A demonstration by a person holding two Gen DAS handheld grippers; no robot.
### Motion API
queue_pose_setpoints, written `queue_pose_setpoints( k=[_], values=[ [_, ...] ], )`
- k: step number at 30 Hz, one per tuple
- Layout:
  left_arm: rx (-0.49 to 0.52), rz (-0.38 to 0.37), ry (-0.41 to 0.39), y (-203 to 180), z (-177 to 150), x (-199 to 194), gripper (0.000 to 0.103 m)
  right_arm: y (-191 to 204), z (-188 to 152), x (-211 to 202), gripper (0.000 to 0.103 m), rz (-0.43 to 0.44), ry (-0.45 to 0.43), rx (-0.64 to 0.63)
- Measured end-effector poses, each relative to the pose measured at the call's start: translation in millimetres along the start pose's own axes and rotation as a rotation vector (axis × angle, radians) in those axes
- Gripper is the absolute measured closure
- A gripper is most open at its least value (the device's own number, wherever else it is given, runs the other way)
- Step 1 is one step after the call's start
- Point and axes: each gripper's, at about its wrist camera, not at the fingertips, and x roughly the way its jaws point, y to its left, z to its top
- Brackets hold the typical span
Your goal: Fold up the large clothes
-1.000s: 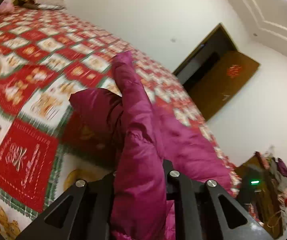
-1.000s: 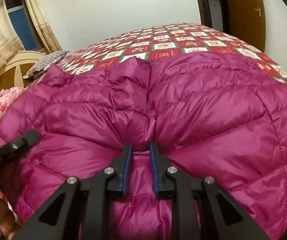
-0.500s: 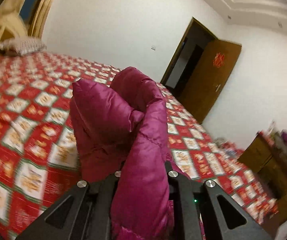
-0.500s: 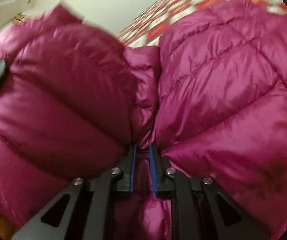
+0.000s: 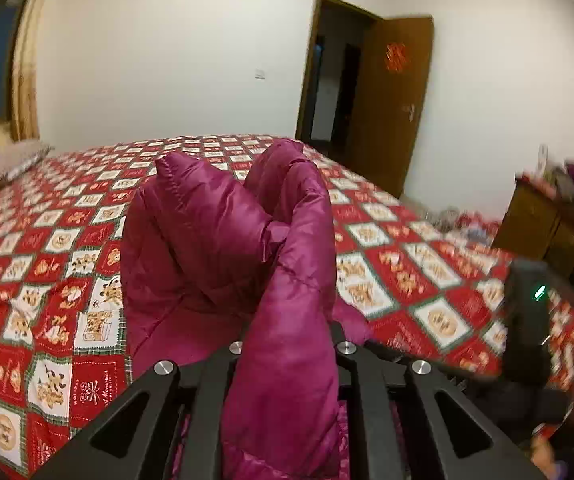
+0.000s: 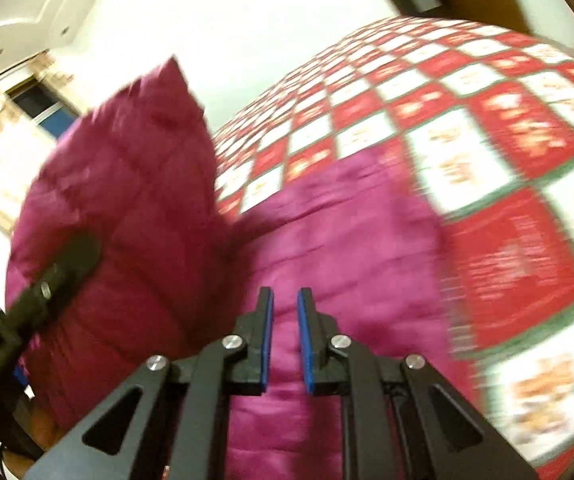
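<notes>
A fold of the jacket (image 5: 223, 248), raised above the bed (image 5: 427, 276), was pinched in the left gripper (image 5: 287, 344), while the nearly closed right gripper (image 6: 285, 336) appeared empty; the fold was best laid over evenly.

The left wrist camera is sitting right behind the left tool (image 5: 287, 344), looking slightly downward across the bed (image 5: 427, 264) toward the open door (image 5: 391, 96) beyond it. The right wrist camera is riding just behind the right tool (image 6: 285, 332), pressing very close over the magenta jacket (image 6: 339, 232) lying on that bed, its picture blurring. Both views are sharing the jacket and the bed.
</notes>
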Motion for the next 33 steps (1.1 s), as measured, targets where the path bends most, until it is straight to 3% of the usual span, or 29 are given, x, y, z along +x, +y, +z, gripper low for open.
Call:
queue_pose_setpoints(
  k=[7,9,11,13,20,24,25,28,30,31,33],
  values=[
    [0.142,0.058,0.075,-40,-20,30,0.091,-30,0,-35,0.083,-0.086,-0.043,0.048],
    [0.180,0.058,0.103,-52,-30,39,0.091,-35,1,-39,0.077,-0.092,-0.043,0.051],
    [0.207,0.050,0.127,-60,-40,48,0.091,-39,1,-45,0.053,-0.093,-0.047,0.064],
    [0.235,0.039,0.151,-67,-51,57,0.091,-44,-1,-49,0.045,-0.100,-0.060,0.074],
    [0.286,-0.015,0.164,-81,-76,74,0.091,-55,14,-51,0.045,-0.002,-0.046,0.054],
    [0.299,-0.029,0.154,-81,-83,74,0.090,-47,28,-34,0.045,0.083,0.033,0.021],
    [0.298,-0.031,0.154,-80,-83,73,0.090,-44,32,-27,0.045,0.028,0.025,0.044],
    [0.287,-0.044,0.158,-76,-81,70,0.088,-34,35,-7,0.046,0.044,0.096,-0.011],
    [0.280,-0.067,0.164,-73,-78,65,0.081,-28,32,1,0.058,0.020,0.119,-0.048],
    [0.274,-0.082,0.171,-71,-77,61,0.080,-29,32,5,0.075,-0.005,0.123,-0.054],
    [0.261,-0.111,0.194,-68,-74,51,0.076,-39,32,8,0.078,0.008,0.133,0.008]
  ],
)
